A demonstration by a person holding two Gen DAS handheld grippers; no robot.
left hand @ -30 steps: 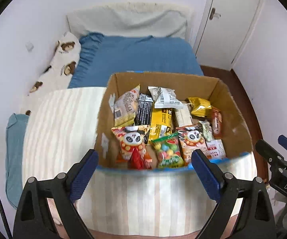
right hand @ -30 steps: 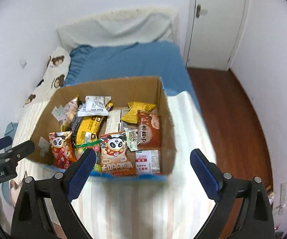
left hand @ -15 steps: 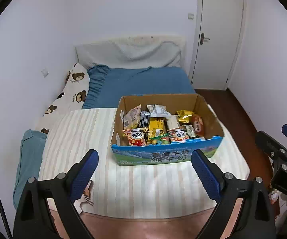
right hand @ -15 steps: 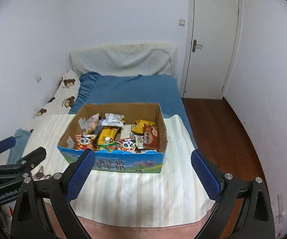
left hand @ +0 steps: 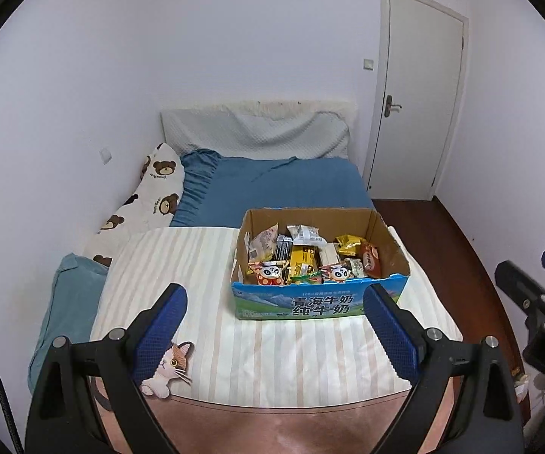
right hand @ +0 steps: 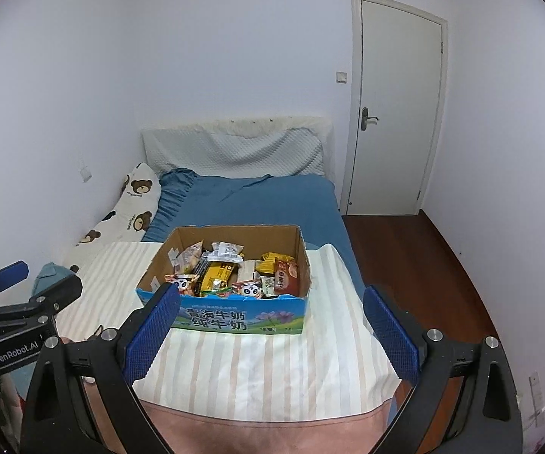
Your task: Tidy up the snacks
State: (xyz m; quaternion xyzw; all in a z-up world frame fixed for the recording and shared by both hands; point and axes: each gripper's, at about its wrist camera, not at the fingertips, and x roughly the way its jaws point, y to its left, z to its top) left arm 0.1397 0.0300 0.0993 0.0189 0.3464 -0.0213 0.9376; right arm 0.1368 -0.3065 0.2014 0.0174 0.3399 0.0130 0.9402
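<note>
A cardboard box point(left hand: 319, 304) with a blue printed front stands on a striped blanket point(left hand: 272, 352) on the bed. It is packed with several snack packs point(left hand: 302, 257), among them two panda packets and a yellow bar. In the right wrist view the same box point(right hand: 230, 317) sits ahead, its snack packs point(right hand: 230, 268) showing over the rim. My left gripper point(left hand: 274, 331) is open, well short of the box, nothing between its blue pads. My right gripper point(right hand: 270, 333) is open too and holds nothing. Each gripper shows at the edge of the other's view.
The bed has a blue sheet point(left hand: 283, 185), a grey pillow point(left hand: 257, 132) at the headboard and a bear-print pillow point(left hand: 147, 196) by the left wall. A cat plush point(left hand: 168, 370) lies at the blanket's near left. A shut door point(right hand: 393, 113) and wooden floor point(right hand: 404, 257) are at right.
Both grippers have pulled back and up from right over the box. The box now looks small and its printed front shows. Both stay open.
</note>
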